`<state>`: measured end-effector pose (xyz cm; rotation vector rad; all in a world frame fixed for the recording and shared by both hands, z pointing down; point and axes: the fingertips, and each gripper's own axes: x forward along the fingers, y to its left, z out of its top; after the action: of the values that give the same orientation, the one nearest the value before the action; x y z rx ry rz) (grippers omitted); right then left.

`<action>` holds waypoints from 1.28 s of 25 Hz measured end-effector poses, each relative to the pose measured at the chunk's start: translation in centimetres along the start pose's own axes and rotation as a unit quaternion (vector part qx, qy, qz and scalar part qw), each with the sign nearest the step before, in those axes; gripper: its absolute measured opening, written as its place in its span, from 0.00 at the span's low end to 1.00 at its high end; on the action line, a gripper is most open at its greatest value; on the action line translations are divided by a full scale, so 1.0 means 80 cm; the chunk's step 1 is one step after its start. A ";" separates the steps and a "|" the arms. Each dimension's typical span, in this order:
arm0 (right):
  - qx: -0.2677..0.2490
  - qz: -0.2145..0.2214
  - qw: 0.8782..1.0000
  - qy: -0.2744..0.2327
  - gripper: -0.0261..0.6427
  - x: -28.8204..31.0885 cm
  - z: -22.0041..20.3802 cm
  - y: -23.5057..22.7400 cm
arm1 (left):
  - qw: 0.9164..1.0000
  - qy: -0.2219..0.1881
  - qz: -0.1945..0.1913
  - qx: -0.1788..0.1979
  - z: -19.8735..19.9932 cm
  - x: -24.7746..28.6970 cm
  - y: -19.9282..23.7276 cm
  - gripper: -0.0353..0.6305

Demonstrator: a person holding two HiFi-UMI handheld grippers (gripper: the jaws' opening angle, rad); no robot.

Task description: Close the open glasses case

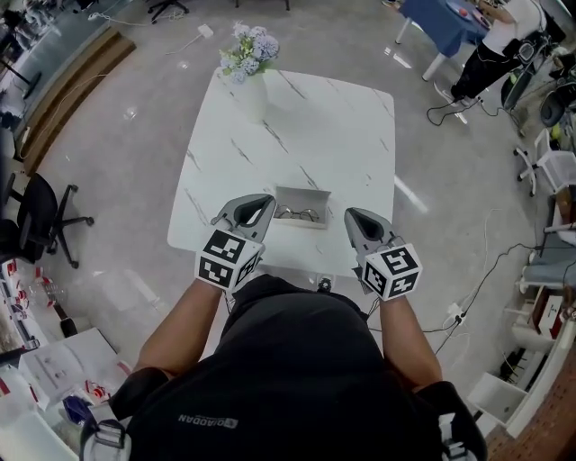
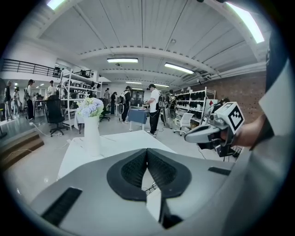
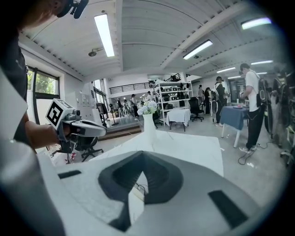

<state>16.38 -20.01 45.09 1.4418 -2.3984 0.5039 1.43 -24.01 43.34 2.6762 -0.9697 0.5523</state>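
Note:
An open grey glasses case (image 1: 301, 207) lies near the front edge of the white marble table (image 1: 333, 135), with a pair of thin-framed glasses (image 1: 298, 213) inside it. My left gripper (image 1: 265, 202) hovers just left of the case, jaws pressed together and holding nothing. My right gripper (image 1: 352, 216) hangs just right of the case, also shut and holding nothing. In the left gripper view the jaws (image 2: 147, 151) meet at their tips, and the right gripper (image 2: 214, 131) shows beyond them. In the right gripper view the jaws (image 3: 142, 156) meet too, with the left gripper (image 3: 73, 126) at the left.
A white vase of pale flowers (image 1: 250, 67) stands at the table's far left corner. A black office chair (image 1: 40, 221) sits on the floor to the left. At the upper right a person (image 1: 499, 40) stands by a blue table (image 1: 445, 18). Cables (image 1: 477, 288) trail on the floor at right.

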 end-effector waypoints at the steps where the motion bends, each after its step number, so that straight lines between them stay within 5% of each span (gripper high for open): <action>1: -0.003 0.003 1.000 -0.001 0.04 0.000 0.000 -0.002 | 1.000 0.000 0.002 0.000 0.001 0.002 -0.003 0.06; 15: -0.008 0.029 1.000 -0.007 0.04 0.008 -0.001 -0.017 | 1.000 0.006 0.025 0.010 0.006 0.012 -0.017 0.06; 32: 0.000 0.003 1.000 -0.023 0.04 0.009 0.010 -0.029 | 1.000 0.002 0.017 0.007 -0.002 0.009 -0.005 0.06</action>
<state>18.06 -21.97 45.02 1.4620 -2.4391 0.4765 2.13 -24.06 43.73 2.6757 -1.0148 0.5730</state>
